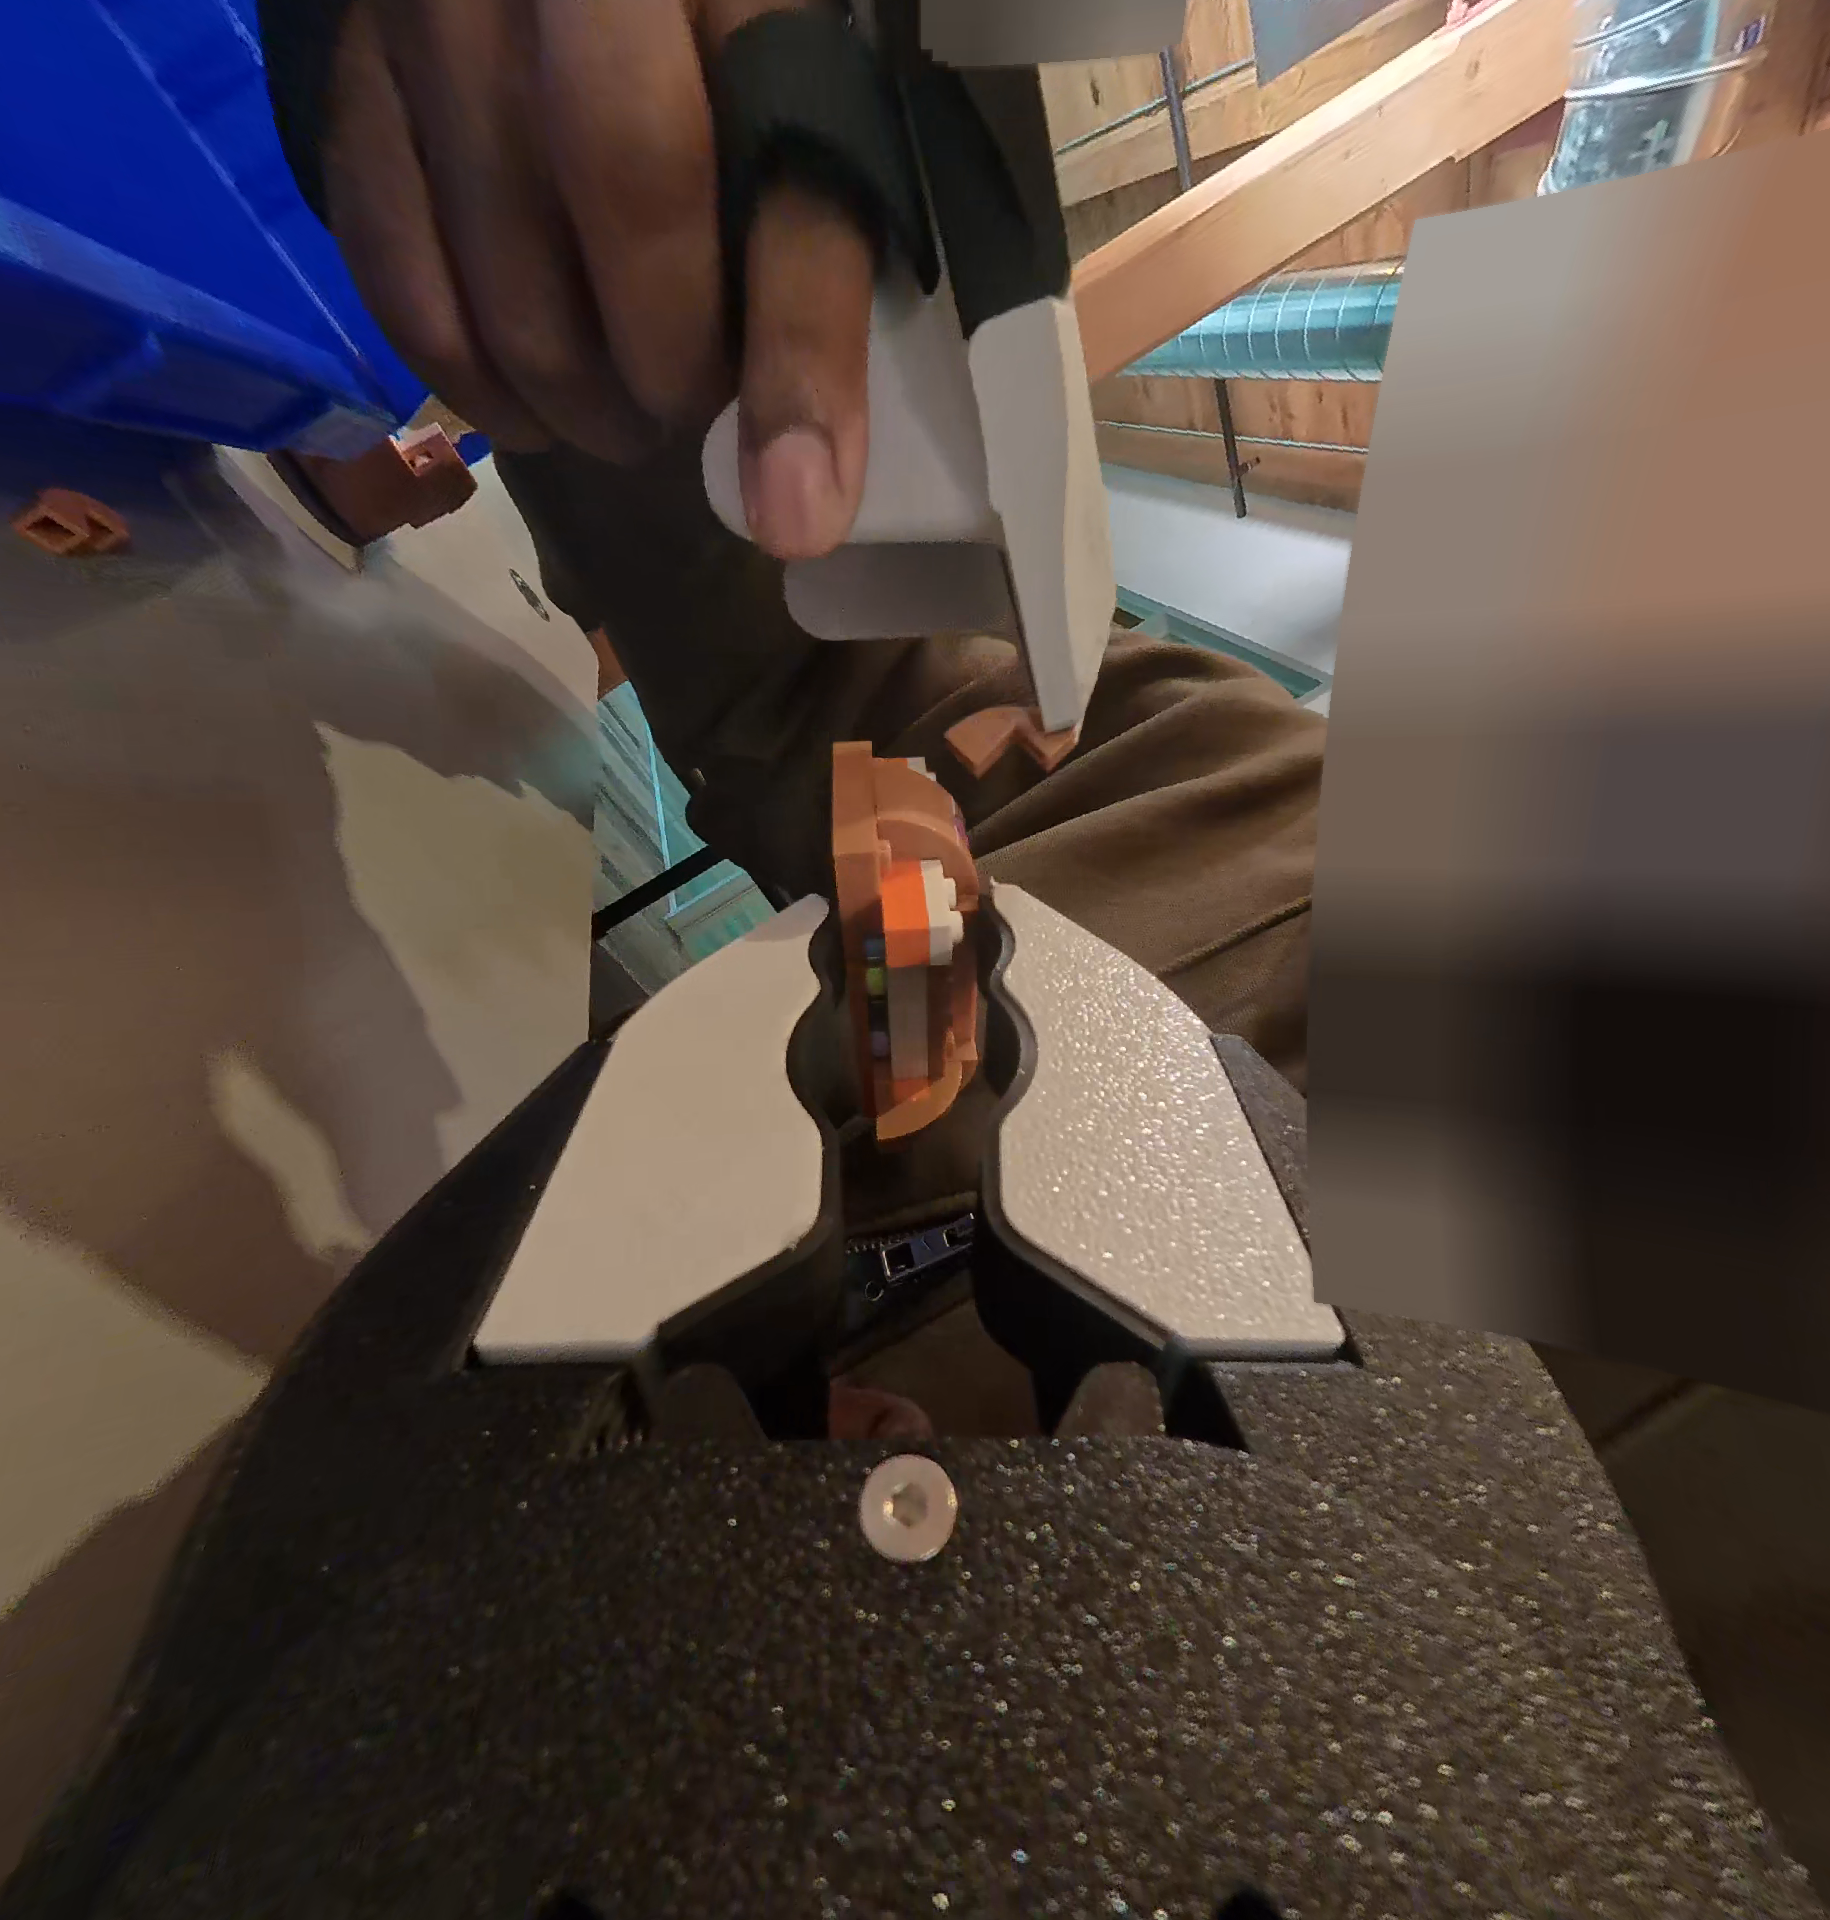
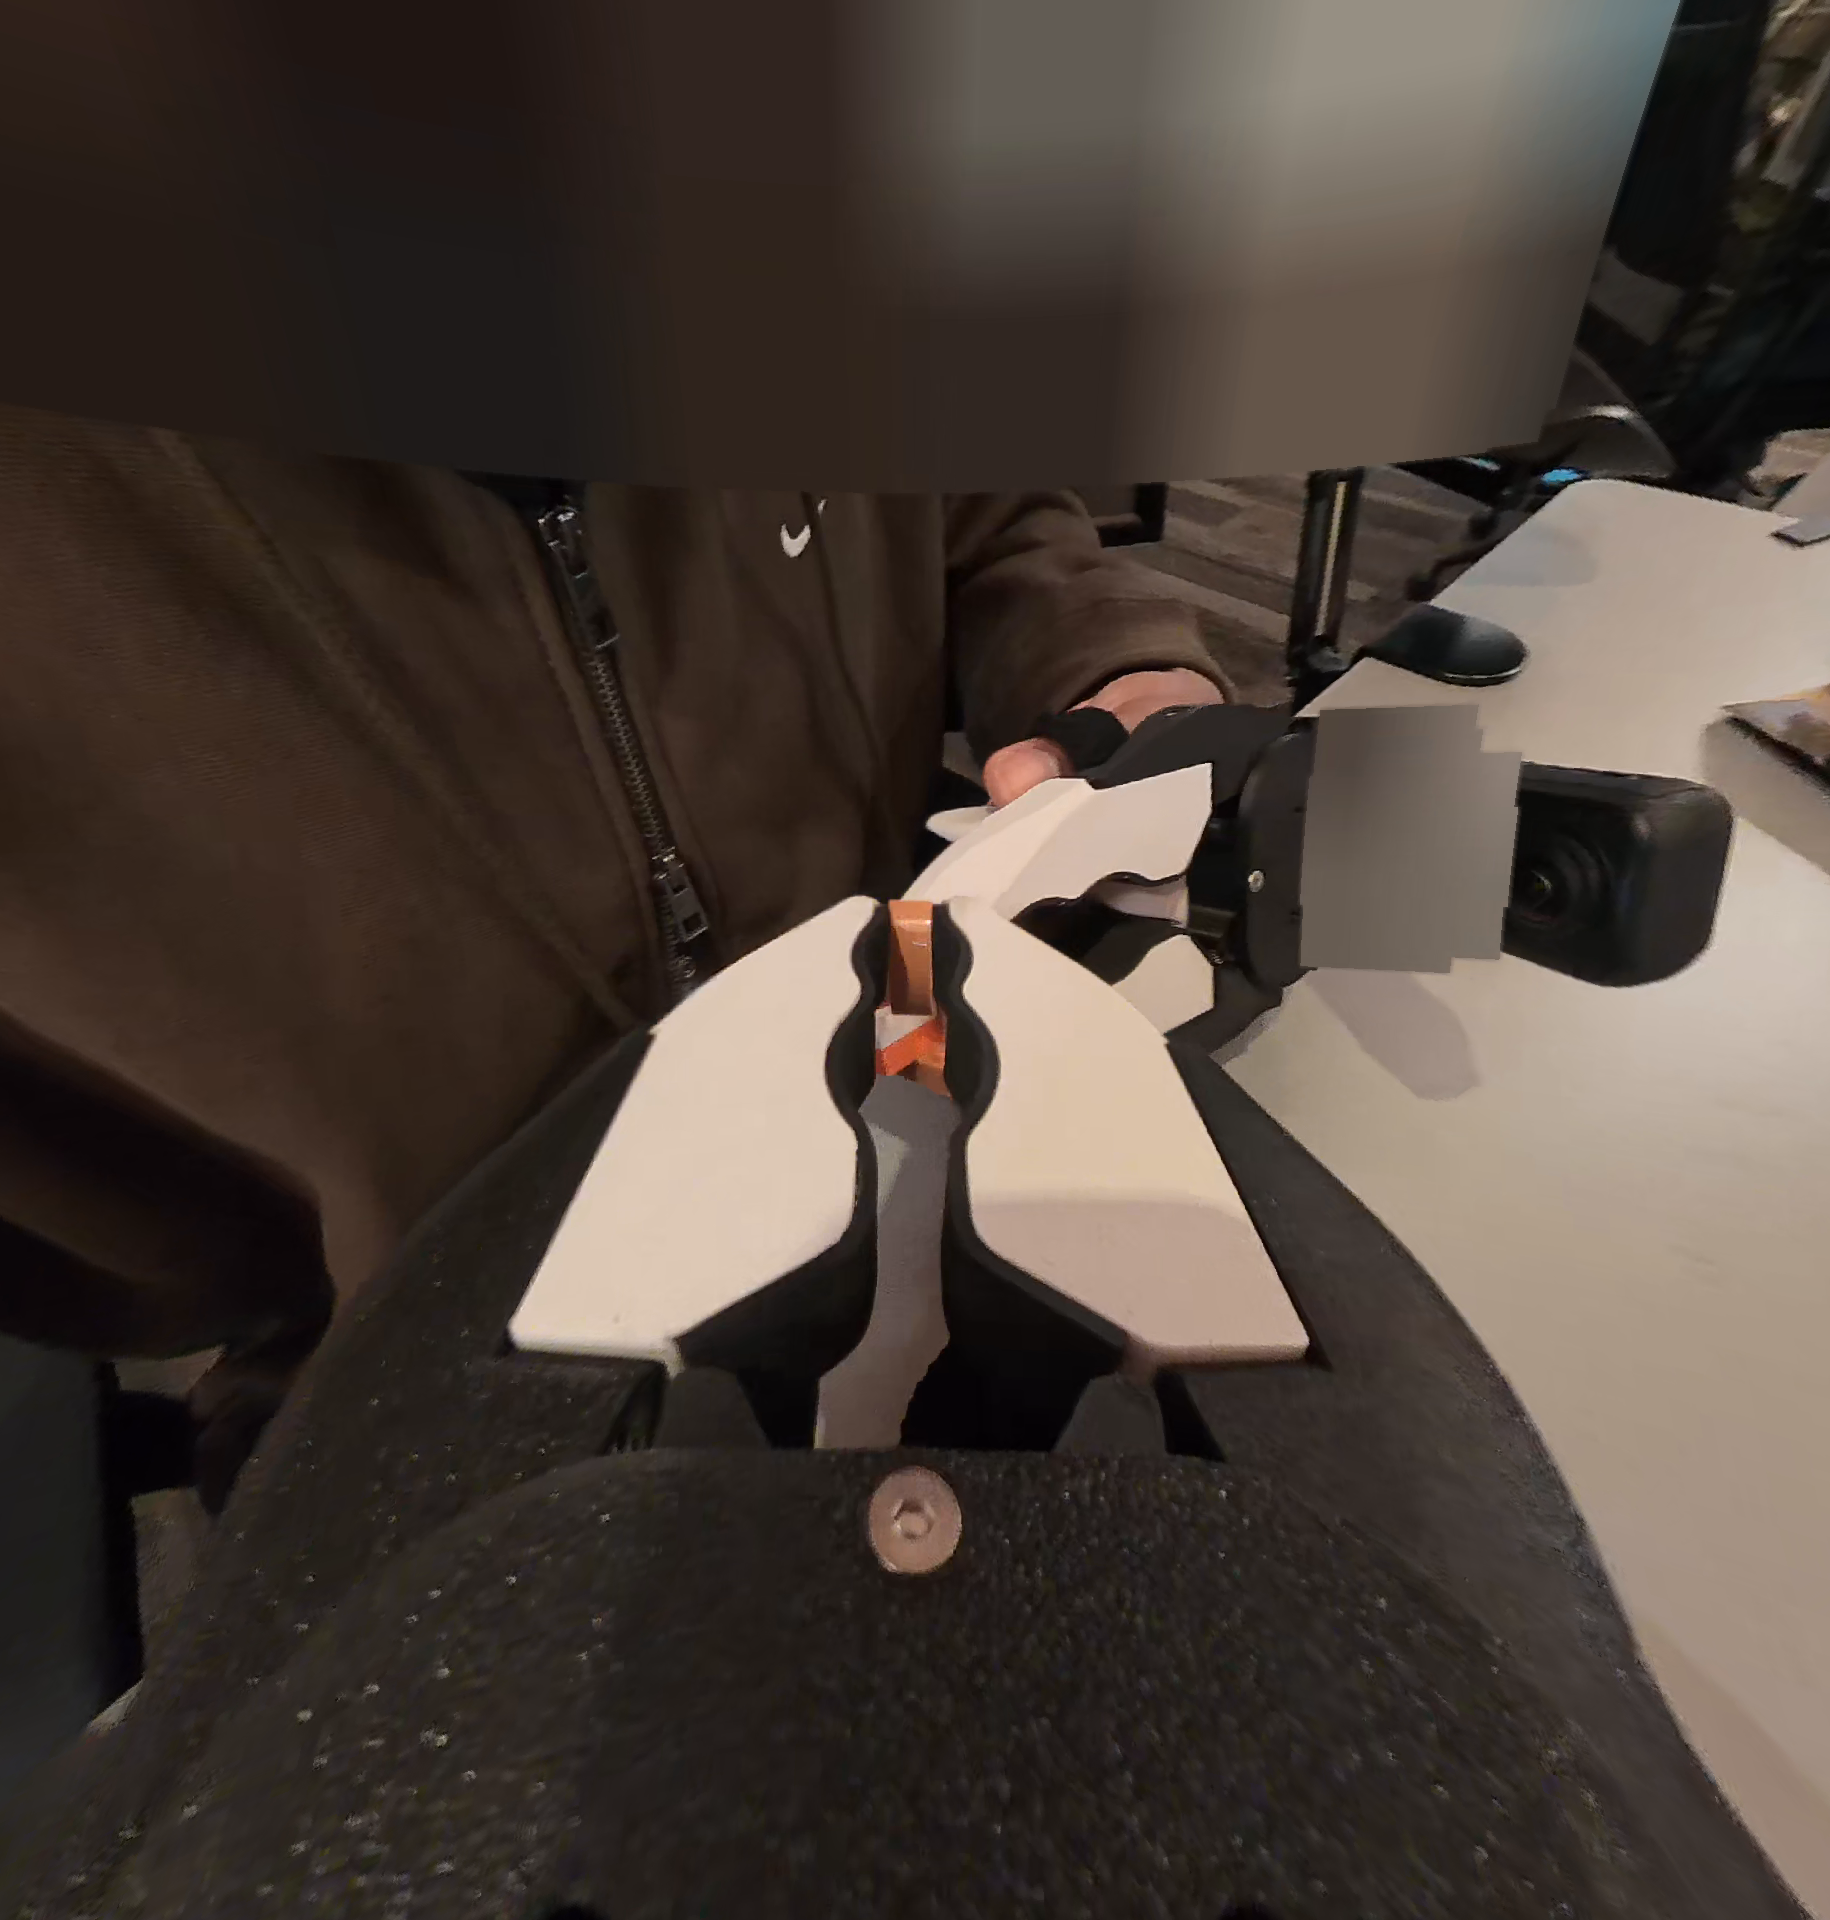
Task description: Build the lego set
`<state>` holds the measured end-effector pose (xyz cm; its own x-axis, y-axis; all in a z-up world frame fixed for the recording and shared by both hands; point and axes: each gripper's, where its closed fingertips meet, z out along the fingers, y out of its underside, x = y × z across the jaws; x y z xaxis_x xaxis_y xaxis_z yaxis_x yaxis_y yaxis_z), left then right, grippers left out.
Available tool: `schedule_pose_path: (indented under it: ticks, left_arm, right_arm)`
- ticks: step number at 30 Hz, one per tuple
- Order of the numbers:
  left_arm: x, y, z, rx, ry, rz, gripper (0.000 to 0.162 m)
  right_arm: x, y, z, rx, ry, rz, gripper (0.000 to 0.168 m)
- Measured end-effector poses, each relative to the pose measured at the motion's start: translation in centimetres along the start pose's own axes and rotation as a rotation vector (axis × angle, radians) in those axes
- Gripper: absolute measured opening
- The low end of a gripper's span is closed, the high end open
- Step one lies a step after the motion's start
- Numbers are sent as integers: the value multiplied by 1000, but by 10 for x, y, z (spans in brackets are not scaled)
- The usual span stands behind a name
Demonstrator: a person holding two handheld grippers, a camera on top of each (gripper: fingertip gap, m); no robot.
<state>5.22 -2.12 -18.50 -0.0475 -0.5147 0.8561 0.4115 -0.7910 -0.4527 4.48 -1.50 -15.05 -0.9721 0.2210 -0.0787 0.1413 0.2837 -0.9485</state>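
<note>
My left gripper (image 1: 906, 920) is shut on a small brown and orange lego assembly (image 1: 906, 935) with white bits, held upright in the air. My right gripper (image 1: 1056, 712) comes down from above, gripped by a hand, and pinches a small brown lego piece (image 1: 999, 743) just above and right of the assembly, apart from it. In the right wrist view my right gripper (image 2: 911, 925) is shut on that brown-orange piece (image 2: 911, 961). The left gripper (image 2: 994, 852) with its camera shows just behind it, pointing left.
A blue bin (image 1: 111, 260) fills the upper left. Loose brown pieces (image 1: 69, 525) lie on the white table (image 2: 1617, 1247) near it. A person in a brown zip jacket (image 2: 371, 779) sits close behind both grippers. A black round base (image 2: 1462, 644) and a booklet (image 2: 1815, 727) are at the right. The tips of both grippers are at nearly the same place.
</note>
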Motion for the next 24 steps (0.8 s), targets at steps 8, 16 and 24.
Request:
schedule_pose_path:
  ticks: [8, 16, 24]
  left_arm:
    - [1, 4, 5, -9, 15, -8, 23]
    - [-3, 7, 7, -18, 12, -27, 24]
    - [-6, 8, 8, -19, 1, -36, 24]
  right_arm:
    - [-8, 6, 8, -61, -100, -20, 8]
    - [-14, 11, 9, -168, -181, -53, 8]
    - [-16, 15, 7, -269, -250, -68, 8]
